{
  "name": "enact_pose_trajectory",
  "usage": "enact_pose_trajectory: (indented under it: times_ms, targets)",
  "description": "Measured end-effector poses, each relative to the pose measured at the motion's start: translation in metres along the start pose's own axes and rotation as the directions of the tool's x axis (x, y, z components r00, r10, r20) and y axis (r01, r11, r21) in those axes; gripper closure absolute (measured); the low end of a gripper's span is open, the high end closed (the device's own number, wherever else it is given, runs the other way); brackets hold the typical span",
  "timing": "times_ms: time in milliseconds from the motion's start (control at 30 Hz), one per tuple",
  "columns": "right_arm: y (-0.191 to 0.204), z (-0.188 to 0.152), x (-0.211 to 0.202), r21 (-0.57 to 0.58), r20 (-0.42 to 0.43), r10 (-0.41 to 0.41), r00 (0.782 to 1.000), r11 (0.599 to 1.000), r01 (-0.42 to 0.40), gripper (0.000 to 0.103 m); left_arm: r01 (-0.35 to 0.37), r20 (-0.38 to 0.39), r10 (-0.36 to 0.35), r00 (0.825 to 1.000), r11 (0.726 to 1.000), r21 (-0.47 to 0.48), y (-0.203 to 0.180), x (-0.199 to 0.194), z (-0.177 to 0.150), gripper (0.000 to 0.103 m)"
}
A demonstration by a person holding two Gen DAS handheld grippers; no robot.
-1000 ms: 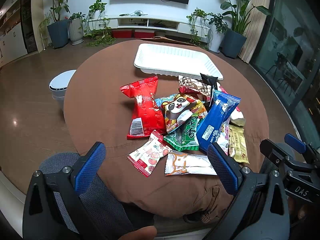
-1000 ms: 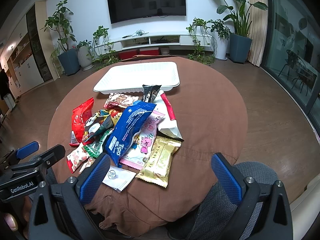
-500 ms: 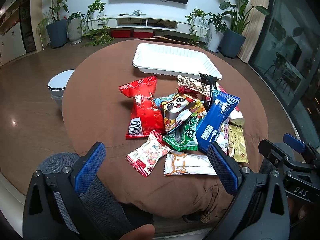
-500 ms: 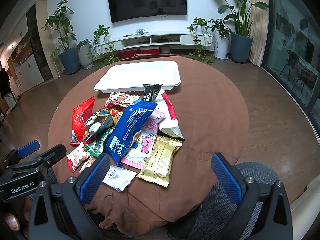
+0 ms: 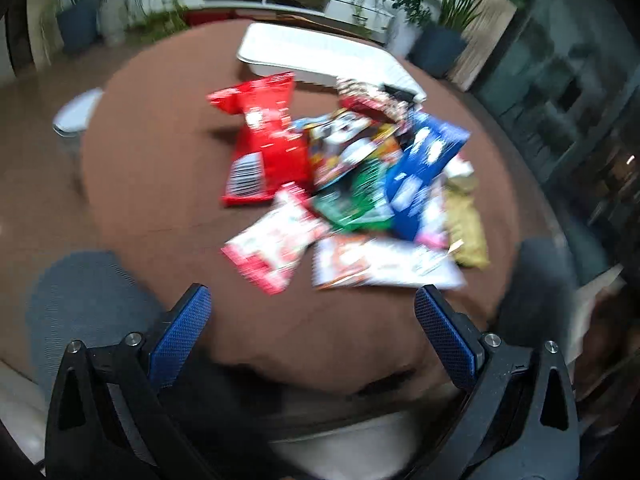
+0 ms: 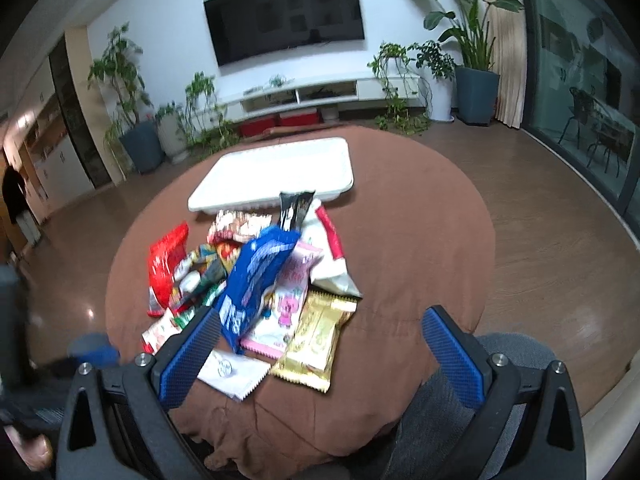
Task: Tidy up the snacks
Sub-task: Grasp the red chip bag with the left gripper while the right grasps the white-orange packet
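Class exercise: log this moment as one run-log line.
left gripper: open, empty | right gripper: open, empty | snack pile: on table, untouched | white tray: empty

Left wrist view is motion-blurred: printing on the snack packets (image 5: 348,184) is unreadable. The white tray (image 5: 320,54) loses its far corner behind packets. Lower packets lie partly covered.

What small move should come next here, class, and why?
Probably lower the right hand-held gripper onto the gold packet at the pile's near edge: both grippers are open and empty, the white tray holds nothing, and that packet lies uncovered.
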State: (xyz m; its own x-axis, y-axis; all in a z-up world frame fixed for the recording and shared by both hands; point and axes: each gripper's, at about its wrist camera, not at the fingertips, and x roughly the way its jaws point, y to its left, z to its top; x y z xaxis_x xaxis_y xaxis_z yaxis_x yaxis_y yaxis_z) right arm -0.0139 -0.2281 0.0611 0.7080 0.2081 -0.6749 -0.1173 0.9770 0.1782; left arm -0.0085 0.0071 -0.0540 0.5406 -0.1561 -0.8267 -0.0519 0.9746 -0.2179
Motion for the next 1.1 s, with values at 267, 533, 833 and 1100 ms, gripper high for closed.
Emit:
enact_pose_trajectory:
  times_ms: [267, 533, 833, 1100]
  targets:
    - [-0.027, 0.002, 0.007, 0.127, -0.011, 0.118, 0.993, 0.985, -0.115, 0.000, -0.046, -0.090, 0.032, 0.995, 0.985, -0.165, 0.038, 0.005, 0.012, 0.000]
    - [-0.016, 0.000, 0.016, 0.040, -0.066, 0.205, 0.976, 0.978, -0.203, 0.007, -0.007, -0.052, 0.003, 0.999, 0.995, -0.095, 0.039, 0.022, 0.098, 0.000]
    - [-0.011, -0.004, 0.034, 0.033, -0.135, 0.206, 0.969, 0.979, -0.203, 0.027, 0.024, -0.127, -0.035, 0.991, 0.996, -0.091, 0.042, 0.074, 0.137, 0.017]
    - [-0.002, -0.006, 0.041, 0.006, -0.181, 0.203, 0.962, 0.979, -0.206, 0.029, 0.041, -0.152, -0.052, 0.987, 0.997, -0.072, 0.049, 0.099, 0.164, 0.017]
